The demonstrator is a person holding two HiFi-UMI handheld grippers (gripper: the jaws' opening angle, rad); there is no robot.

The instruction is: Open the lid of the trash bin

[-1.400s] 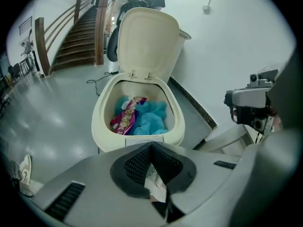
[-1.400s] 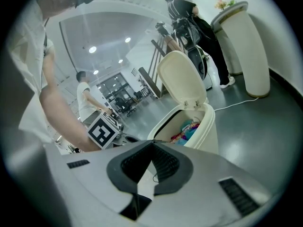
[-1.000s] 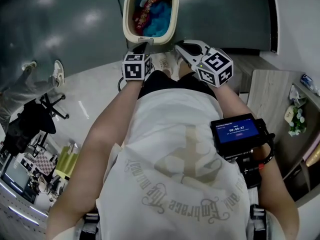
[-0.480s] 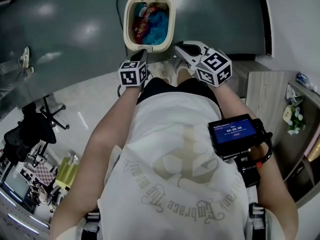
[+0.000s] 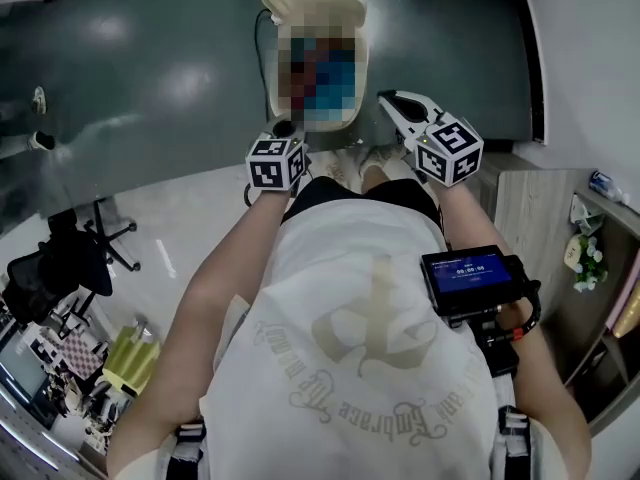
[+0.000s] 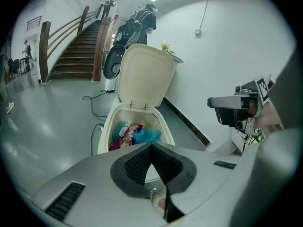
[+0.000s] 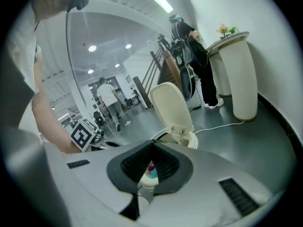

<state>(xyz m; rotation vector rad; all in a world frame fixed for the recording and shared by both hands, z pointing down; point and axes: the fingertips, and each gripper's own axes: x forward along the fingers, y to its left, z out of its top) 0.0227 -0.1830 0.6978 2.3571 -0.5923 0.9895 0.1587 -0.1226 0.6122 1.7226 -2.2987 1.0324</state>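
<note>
A cream trash bin (image 5: 274, 78) stands on the grey floor ahead of me, and its lid (image 5: 313, 4) is swung up and back. In the left gripper view the lid (image 6: 144, 77) stands upright over the rim (image 6: 107, 126), with blue and red rubbish (image 6: 133, 135) inside. My left gripper (image 5: 282, 131) is shut and empty, just short of the bin's near rim. My right gripper (image 5: 397, 105) is to the right of the bin, also shut and holding nothing. The right gripper view shows the raised lid (image 7: 171, 104) and the left gripper's marker cube (image 7: 83, 134).
A white cable (image 7: 221, 125) runs over the floor to the bin. A white pedestal (image 7: 242, 79) stands against the wall with a person beside it. Stairs (image 6: 78, 46) rise at the far left. An office chair (image 5: 72, 260) and a wooden cabinet (image 5: 530, 190) flank me.
The bin now sits lower in the head view, so its upright lid shows in full. Both grippers have drawn slightly back from the near rim and stay shut.
</note>
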